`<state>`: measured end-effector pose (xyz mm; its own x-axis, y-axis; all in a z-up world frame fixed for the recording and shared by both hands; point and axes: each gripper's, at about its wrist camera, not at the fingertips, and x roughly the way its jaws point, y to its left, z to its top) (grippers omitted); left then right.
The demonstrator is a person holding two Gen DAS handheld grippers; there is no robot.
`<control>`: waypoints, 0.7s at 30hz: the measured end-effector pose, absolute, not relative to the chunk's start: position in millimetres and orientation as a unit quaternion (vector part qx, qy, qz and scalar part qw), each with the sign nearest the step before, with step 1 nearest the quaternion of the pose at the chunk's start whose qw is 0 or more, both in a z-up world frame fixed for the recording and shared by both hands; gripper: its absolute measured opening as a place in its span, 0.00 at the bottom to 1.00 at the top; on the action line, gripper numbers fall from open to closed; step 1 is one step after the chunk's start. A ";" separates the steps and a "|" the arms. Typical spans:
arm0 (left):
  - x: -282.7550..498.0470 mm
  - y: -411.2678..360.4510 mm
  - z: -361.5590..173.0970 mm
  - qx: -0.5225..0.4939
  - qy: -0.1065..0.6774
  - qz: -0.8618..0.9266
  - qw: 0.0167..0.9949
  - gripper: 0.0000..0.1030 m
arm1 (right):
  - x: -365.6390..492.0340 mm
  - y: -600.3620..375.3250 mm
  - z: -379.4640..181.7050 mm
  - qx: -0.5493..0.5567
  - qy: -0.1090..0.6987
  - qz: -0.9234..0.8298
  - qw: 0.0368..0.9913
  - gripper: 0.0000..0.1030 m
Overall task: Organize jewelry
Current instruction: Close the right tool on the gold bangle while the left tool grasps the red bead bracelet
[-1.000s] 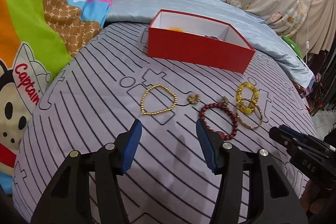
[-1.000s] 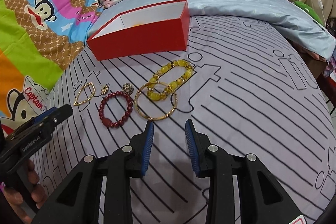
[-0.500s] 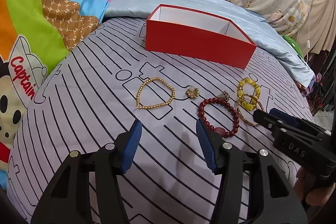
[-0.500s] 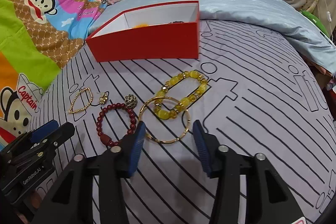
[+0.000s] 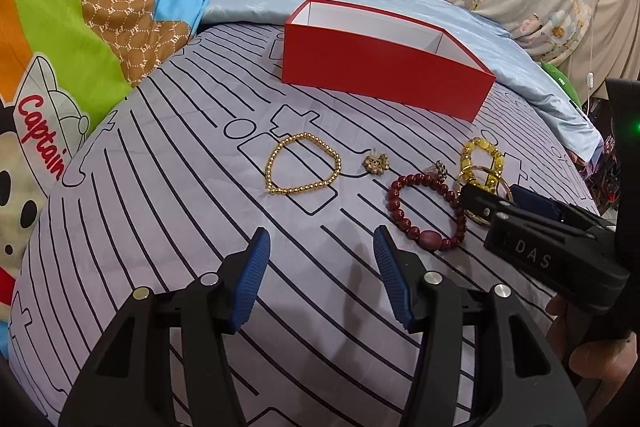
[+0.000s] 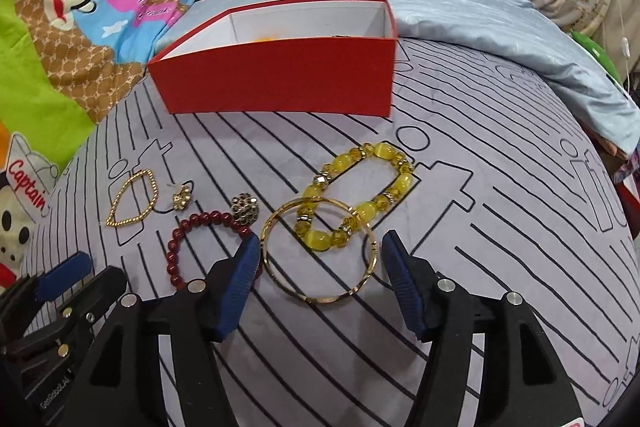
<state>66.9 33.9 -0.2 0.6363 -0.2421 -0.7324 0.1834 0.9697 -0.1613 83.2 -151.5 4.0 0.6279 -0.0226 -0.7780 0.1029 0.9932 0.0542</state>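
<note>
Right gripper (image 6: 318, 263) is wide open w/ nothing gripped, its blue-padded fingers (image 6: 240, 277) straddling the plain gold metal bangle (image 6: 320, 251) lying flat on the grey line-patterned bedsheet (image 6: 500, 227); the left pad sits just beside the bangle's rim, contact can't be told. The bangle overlaps the near end of the yellow chunky-bead bracelet (image 6: 360, 195). Left of it lie the dark red round-bead bracelet (image 5: 424, 207), a small dark studded ornament (image 6: 245, 209), a small gold flower-shaped earring (image 5: 376, 163) and a fine gold-bead bracelet (image 5: 302, 163). Left gripper (image 5: 322, 259) is also wide open, holding nothing, above bare sheet near the gold-bead bracelet. The open red rectangular cardboard box w/ white lining (image 6: 280, 79) stands beyond the jewelry, well apart.
</note>
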 end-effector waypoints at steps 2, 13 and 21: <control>67.1 33.7 -1.1 -0.036 0.411 -0.118 0.903 0.50 | 83.3 -155.3 3.0 0.055 0.430 -0.036 0.900 0.59; 67.2 32.1 -2.4 -0.033 0.410 -0.119 0.904 0.50 | 84.2 -157.7 5.5 0.073 0.435 -0.029 0.897 0.53; 68.3 33.9 -2.6 -0.037 0.412 -0.121 0.902 0.50 | 94.4 -145.4 4.0 0.063 0.436 -0.046 0.896 0.58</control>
<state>68.3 33.9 -2.6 0.6311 -0.2481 -0.7349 0.1874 0.9682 -0.1659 94.4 -145.4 4.0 0.6147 -0.0286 -0.7882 0.1379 0.9879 0.0717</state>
